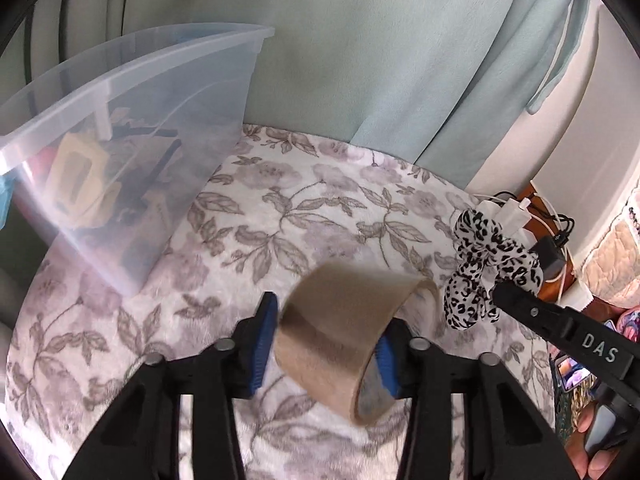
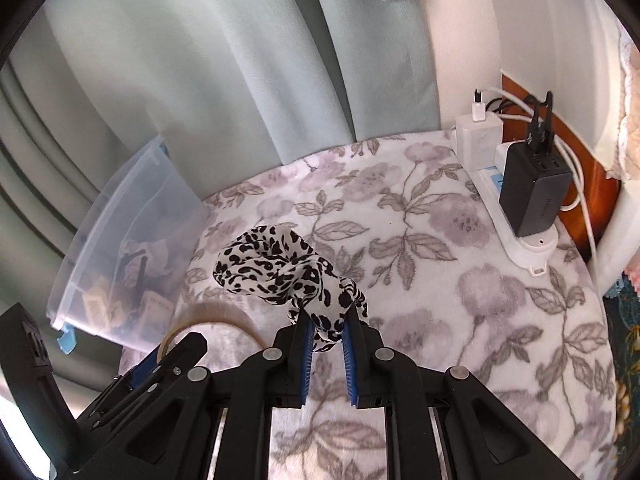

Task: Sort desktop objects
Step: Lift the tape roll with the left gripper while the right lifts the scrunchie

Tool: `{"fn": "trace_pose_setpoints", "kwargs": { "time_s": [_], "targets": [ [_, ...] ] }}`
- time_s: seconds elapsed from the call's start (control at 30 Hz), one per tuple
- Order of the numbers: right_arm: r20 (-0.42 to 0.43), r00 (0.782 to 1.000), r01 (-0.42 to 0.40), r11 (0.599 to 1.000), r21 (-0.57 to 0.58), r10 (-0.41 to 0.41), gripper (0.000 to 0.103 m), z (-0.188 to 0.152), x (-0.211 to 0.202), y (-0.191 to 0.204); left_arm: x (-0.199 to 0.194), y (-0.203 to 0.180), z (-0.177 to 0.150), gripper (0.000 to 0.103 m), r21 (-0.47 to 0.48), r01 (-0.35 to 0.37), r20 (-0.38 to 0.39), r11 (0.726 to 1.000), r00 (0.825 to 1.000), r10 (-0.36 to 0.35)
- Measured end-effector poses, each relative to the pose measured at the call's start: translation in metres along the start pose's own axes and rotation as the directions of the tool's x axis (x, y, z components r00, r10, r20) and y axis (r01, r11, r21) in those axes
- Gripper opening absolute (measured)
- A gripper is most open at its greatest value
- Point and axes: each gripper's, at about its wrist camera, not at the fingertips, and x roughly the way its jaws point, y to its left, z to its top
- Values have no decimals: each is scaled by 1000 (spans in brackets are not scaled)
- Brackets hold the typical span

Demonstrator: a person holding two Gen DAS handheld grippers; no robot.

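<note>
Your left gripper is clamped on one tape roll, lifted and tilted above the floral cloth. Your right gripper pinches one leopard-print scrunchie, just right of the tape. One clear bin stands at the left, holding several blurred items you cannot count. At the far right edge sits one white power strip with a black charger and a white adapter plugged in, cables trailing behind. Pale curtains hang behind the table.
</note>
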Motion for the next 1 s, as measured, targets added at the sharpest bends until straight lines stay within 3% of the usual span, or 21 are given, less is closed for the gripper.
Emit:
{"fn": "trace_pose_setpoints", "kwargs": {
  "time_s": [0.07, 0.13, 0.37, 0.7, 1.0],
  "targets": [
    [9, 1000, 0, 1000, -8, 0, 15, -3, -8, 3, -3, -1, -3, 24, 5, 6, -9, 1000, 1000, -6],
    [16, 1000, 0, 1000, -14, 1, 15, -6, -14, 5, -7, -1, -7, 18, 10, 13, -19, 1000, 1000, -12],
    [26, 1000, 7, 1000, -23, -7, 15, -18, -30, 8, -11, -1, -14, 11, 13, -10, -30, 1000, 1000, 10],
    [75, 997, 3, 996, -93, 4, 15, -22, -58, 31, -54, 10, -12, 9, -13, 20, 70, 1000, 997, -19],
    [132, 990, -24, 983, -184, 48, 15, -14, -87, 72, -104, 28, 11, 9, -41, 53, 187, 998, 981, -44]
  ]
}}
